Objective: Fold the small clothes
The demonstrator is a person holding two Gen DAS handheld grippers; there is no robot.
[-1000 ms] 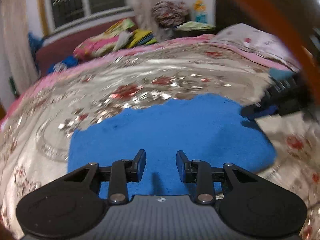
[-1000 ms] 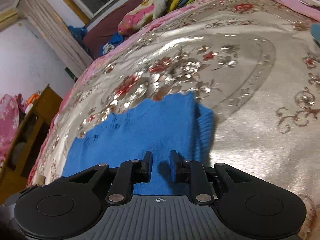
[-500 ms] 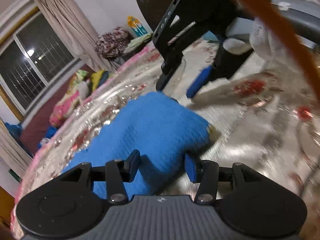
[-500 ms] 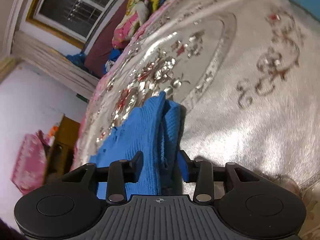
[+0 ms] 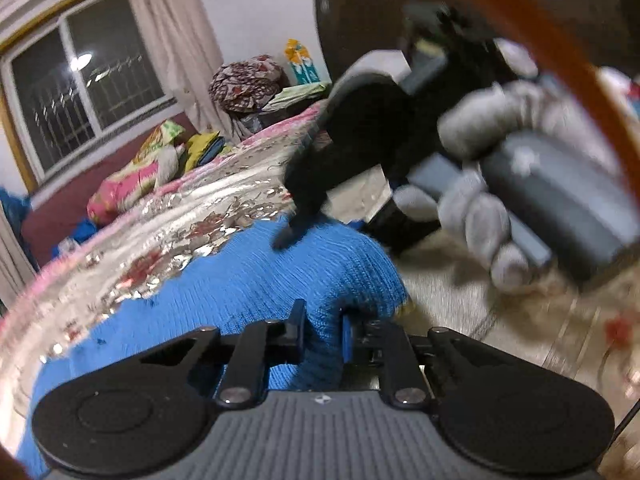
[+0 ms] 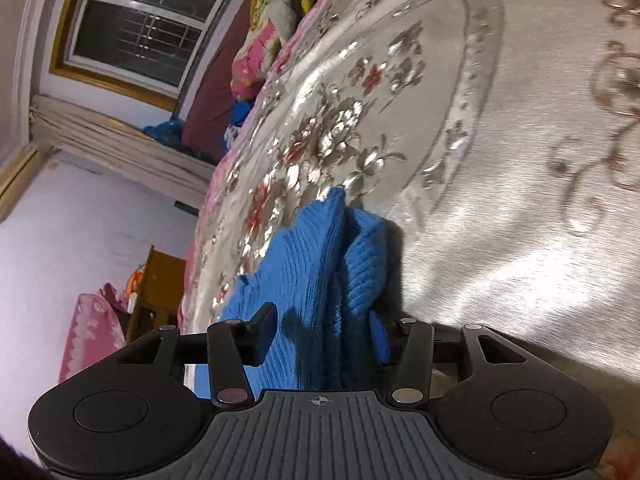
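Your left gripper [image 5: 322, 330] pointed down at a slant over the bed [image 5: 224, 200], its jaws closing, with a raised fold of the blue knitted garment [image 5: 248, 280] pinched between them; the pads pressed on the knit from both sides. The garment lay bunched on the silver floral bedspread [image 6: 500, 200], near the bed's close edge.

Your right gripper [image 6: 324, 334] was rolled hard to one side, so the bed ran steeply across its view. Its jaws stood apart, still opening slightly, astride the folded edge of the same garment [image 6: 320, 264]; the left pad stood clear of the knit, and contact at the right pad could not be told.

In the left wrist view your right hand [image 5: 476, 184], in a grey glove, wrapped the other gripper's handle, blurred, just beyond the garment
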